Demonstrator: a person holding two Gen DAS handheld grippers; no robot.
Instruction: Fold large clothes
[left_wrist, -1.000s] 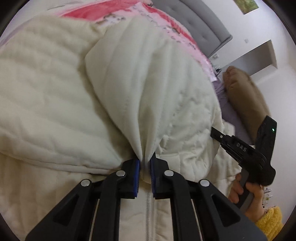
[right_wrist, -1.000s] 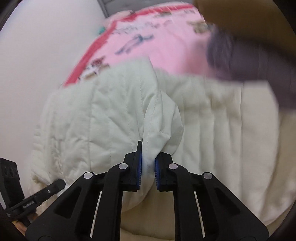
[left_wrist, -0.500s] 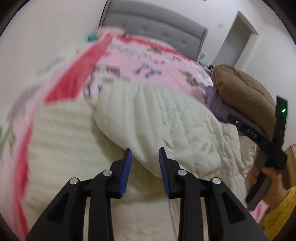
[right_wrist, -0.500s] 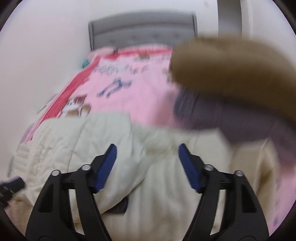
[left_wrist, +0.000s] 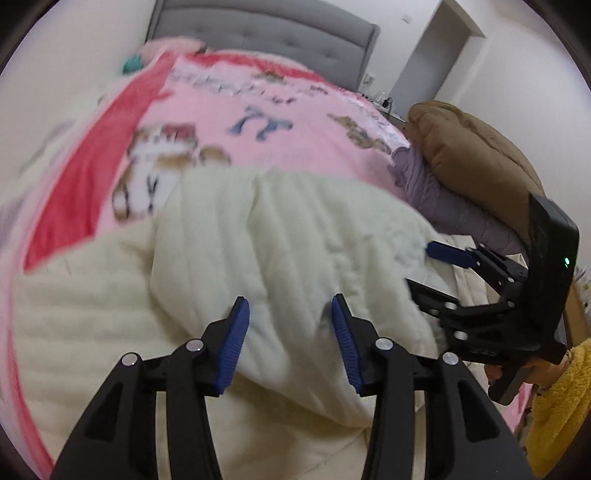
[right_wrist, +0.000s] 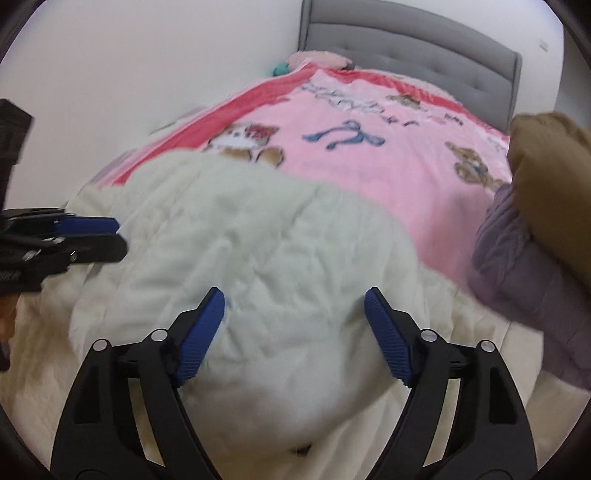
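A cream quilted jacket lies on the pink bed cover, its sleeves folded in over the body. My left gripper hovers above the folded sleeve, its jaws opening, nothing pressed between the blue pads. My right gripper hangs over the jacket too, jaws wide and still opening, nothing held. From the left wrist view, the right gripper shows at the right edge in a hand with a yellow sleeve. The left gripper's fingertips reach in from the left of the right wrist view.
A pink cartoon-print blanket covers the bed, with a grey padded headboard behind. A brown coat and a purple garment are piled at the right side. White wall runs along the left.
Both grippers let go of the cream jacket's fabric, opened and lifted back from it. The released sleeves now lie flat on the jacket.
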